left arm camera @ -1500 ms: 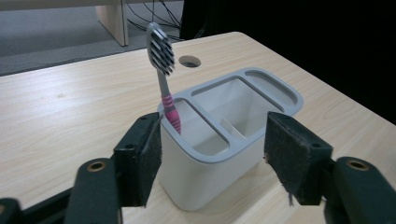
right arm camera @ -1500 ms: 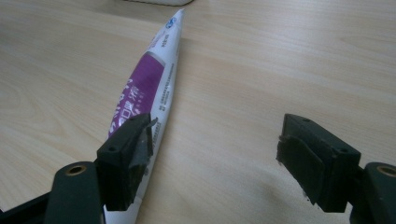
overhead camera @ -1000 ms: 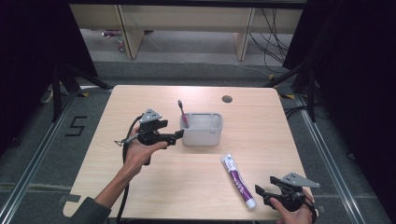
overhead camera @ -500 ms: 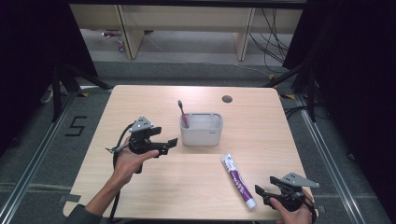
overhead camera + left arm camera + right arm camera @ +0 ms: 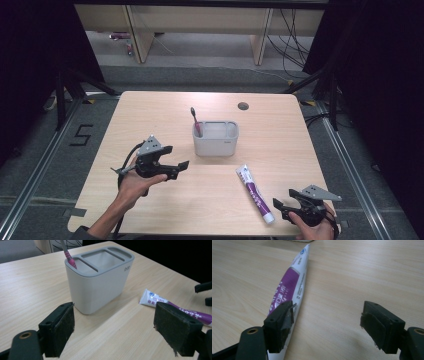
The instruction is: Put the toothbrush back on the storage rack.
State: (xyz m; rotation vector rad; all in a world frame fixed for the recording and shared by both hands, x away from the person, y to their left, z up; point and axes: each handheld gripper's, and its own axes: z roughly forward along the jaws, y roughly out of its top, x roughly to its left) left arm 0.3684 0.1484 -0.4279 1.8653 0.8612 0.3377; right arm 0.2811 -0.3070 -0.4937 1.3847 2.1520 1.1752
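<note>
1. Between the spread jaws of the left gripper point(image 5: 113, 332), nothing is held; bare table point(image 5: 165, 107) shows.
2. Just beyond stands the grey holder point(image 5: 100, 277), a pink toothbrush point(image 5: 67, 255) upright in its end compartment.
3. Right gripper point(image 5: 325, 325): jaws spread, empty.
4. Toothpaste tube point(image 5: 289, 287) lies flat beside its left jaw, near the front edge.

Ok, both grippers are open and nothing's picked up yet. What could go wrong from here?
The toothpaste tube lies flat near the table's front edge, beside the right gripper rather than between its jaws; a careless closing could nudge it off the table instead of gripping it. The left gripper faces the grey holder with jaws wide; pushing forward could shove or tip it, and the toothbrush standing in its end compartment could fall out.
</note>
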